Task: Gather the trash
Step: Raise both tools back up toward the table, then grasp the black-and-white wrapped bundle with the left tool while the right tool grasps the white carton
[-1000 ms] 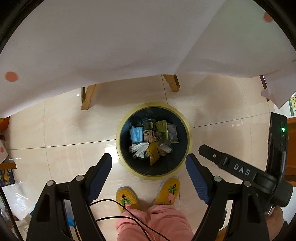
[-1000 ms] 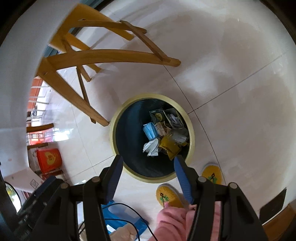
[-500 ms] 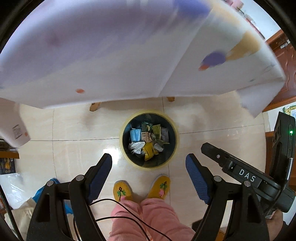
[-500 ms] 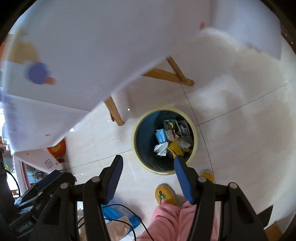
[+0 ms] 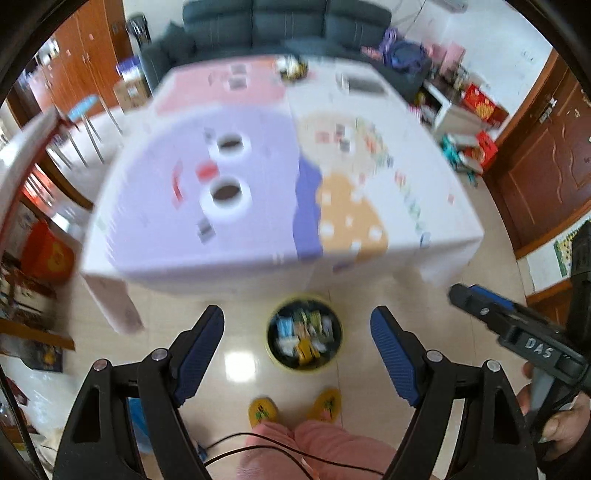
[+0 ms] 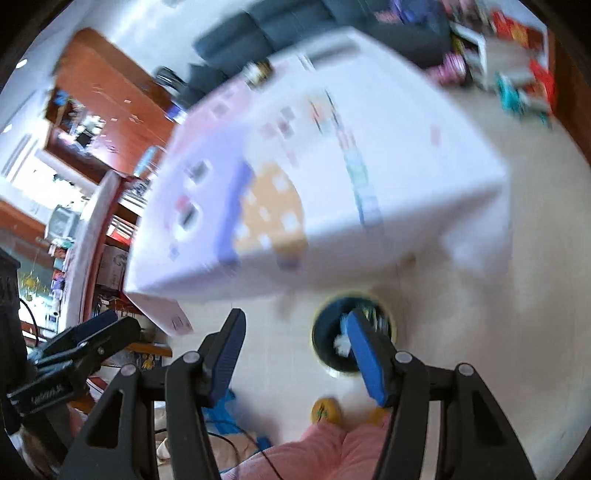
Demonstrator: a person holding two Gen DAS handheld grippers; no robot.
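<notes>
left gripper [image 5: 297, 332]: 1, jaws spread wide, nothing between them; blue ribbed pads on black fingers
right gripper [image 6: 293, 341]: 1, jaws released, empty; also seen at the right edge of the left wrist view, white "DAS" readable on its body
hand [image 5: 561, 424]: 1 visible, wrapped on the right gripper's handle
legs [image 5: 314, 450]: pink trousers, bottom centre of both views; thin black cable lies across them
slippers [image 5: 263, 409]: 2, yellow with a dark flower-like motif, on the tiled floor just short of the bin
trash bin [image 5: 304, 340]: 1, round, dark inside, yellow-green rim; stands on the floor between the slippers and the bench, framed between the left jaws; in the right wrist view the right-hand finger overlaps its rim
trash [image 5: 301, 334]: pile inside the bin: blue, white, yellow and green wrappers; too blurred to count, no print legible
bench [image 5: 424, 177]: 1, beyond the bin, covered by a white cloth with purple, orange and pink patches; motion-blurred
tape rolls [image 5: 224, 194]: 2, white, lying flat on the purple patch
small scraps [image 5: 402, 181]: many scattered on the cloth, count and writing unreadable
sofa [image 5: 288, 22]: 1, dark, far behind the bench
red boxes [image 5: 480, 107]: several, far right by the wall, print illegible
</notes>
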